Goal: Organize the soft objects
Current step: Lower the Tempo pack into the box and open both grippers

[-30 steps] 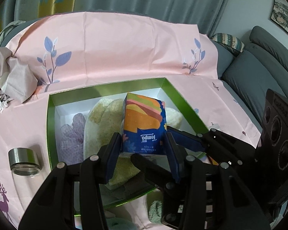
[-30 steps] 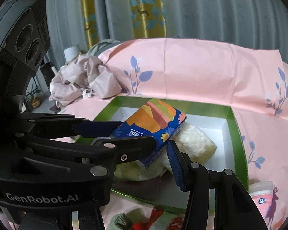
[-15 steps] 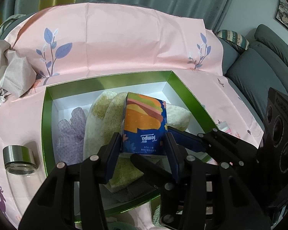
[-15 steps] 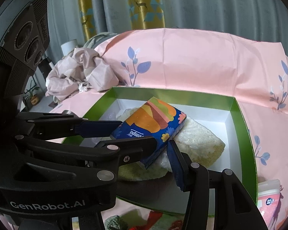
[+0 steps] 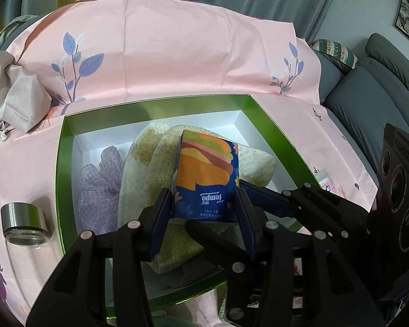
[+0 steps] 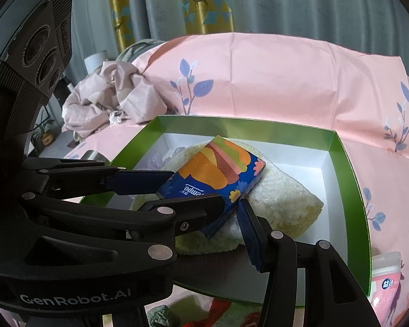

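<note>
A blue tissue pack [image 5: 207,174] printed with a burger hangs tilted over the open green box [image 5: 60,163]. My left gripper [image 5: 204,199] is shut on its two long sides. The box holds a folded cream towel [image 5: 141,169] and a purple mesh puff [image 5: 101,179]. In the right wrist view the pack [image 6: 215,171] sits just above the towel [image 6: 283,199]. My right gripper [image 6: 212,212] straddles its near end, and one of its fingers [image 6: 248,231] lies against the pack's edge. The left gripper [image 6: 196,188] hides the other finger, so a grip cannot be judged.
A glass bottle with a steel cap [image 5: 24,218] lies left of the box on the pink cloth. Crumpled beige fabric [image 6: 109,92] is piled at the far left. A pink packet [image 6: 387,280] sits right of the box, more soft items [image 6: 204,310] before it. A grey sofa [image 5: 368,95] is on the right.
Both views have drifted slightly over the box. The tissue pack stays in the same grip and nothing in the box has shifted.
</note>
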